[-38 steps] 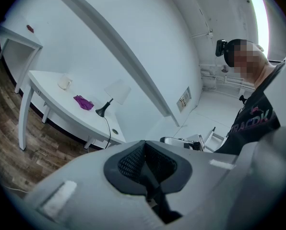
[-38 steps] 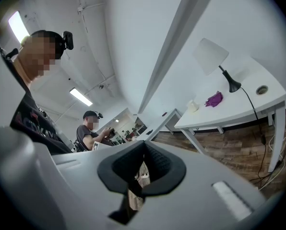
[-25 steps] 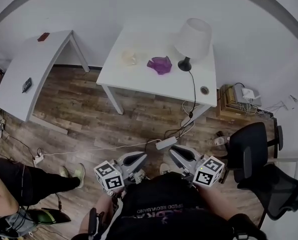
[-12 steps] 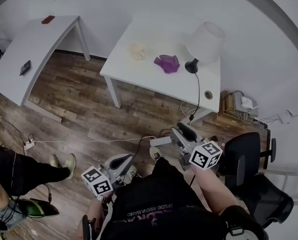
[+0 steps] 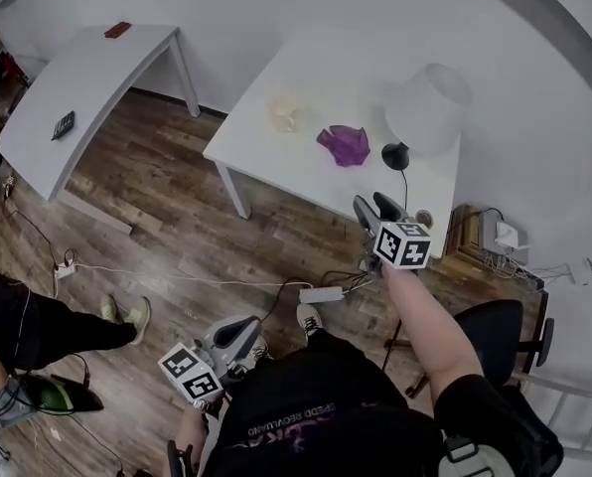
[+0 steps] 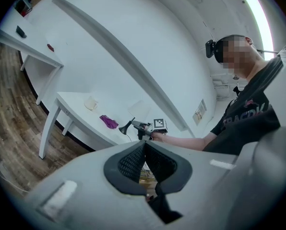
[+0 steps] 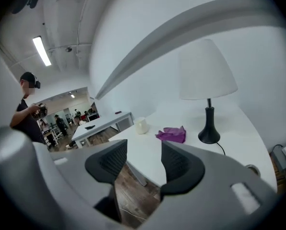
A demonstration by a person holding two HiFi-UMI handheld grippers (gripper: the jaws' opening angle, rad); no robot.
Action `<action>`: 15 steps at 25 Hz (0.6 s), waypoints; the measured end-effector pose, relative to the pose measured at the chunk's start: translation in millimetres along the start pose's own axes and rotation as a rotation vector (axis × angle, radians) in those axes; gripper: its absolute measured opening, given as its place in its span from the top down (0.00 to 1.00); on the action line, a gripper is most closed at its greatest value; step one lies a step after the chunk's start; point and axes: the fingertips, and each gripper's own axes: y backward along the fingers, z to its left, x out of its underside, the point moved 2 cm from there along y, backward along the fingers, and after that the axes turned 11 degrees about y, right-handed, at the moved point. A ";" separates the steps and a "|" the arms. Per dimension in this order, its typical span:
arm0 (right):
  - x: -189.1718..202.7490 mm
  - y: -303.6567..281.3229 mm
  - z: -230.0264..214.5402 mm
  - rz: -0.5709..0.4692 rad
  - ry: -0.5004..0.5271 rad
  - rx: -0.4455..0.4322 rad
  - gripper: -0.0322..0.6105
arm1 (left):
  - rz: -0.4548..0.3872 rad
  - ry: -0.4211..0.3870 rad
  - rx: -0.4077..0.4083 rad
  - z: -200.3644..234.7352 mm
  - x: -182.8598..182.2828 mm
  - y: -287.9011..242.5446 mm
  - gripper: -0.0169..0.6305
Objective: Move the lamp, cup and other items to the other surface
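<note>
Right gripper (image 5: 371, 203), jaws just opening empty, has neared lamp (image 5: 430, 107).

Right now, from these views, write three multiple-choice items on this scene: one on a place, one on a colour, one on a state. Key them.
1. Where does the lamp stand?
A. On the floor
B. On the white table, at its right end
C. On a wall shelf

2. What colour is the crumpled item between the cup and the lamp?
A. Green
B. Orange
C. Purple

3. How does the right gripper stand?
A. Open, nothing between its jaws
B. Shut on the lamp
C. Shut on the cup

Key:
1 B: the head view shows it at that table's right end.
2 C: the head view and the right gripper view both show it purple.
3 A: its own view shows the jaws apart with nothing in the gap; they have just been opening.
</note>
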 end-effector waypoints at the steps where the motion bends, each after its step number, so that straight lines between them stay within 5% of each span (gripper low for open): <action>1: 3.2 -14.3 -13.7 0.025 -0.001 0.010 0.60 | -0.002 0.001 -0.017 0.6 1.3 -5.1 0.98; 15: 9.8 -174.7 -91.0 0.248 0.118 0.001 0.39 | -0.081 0.101 -0.247 11.7 25.9 -37.7 0.98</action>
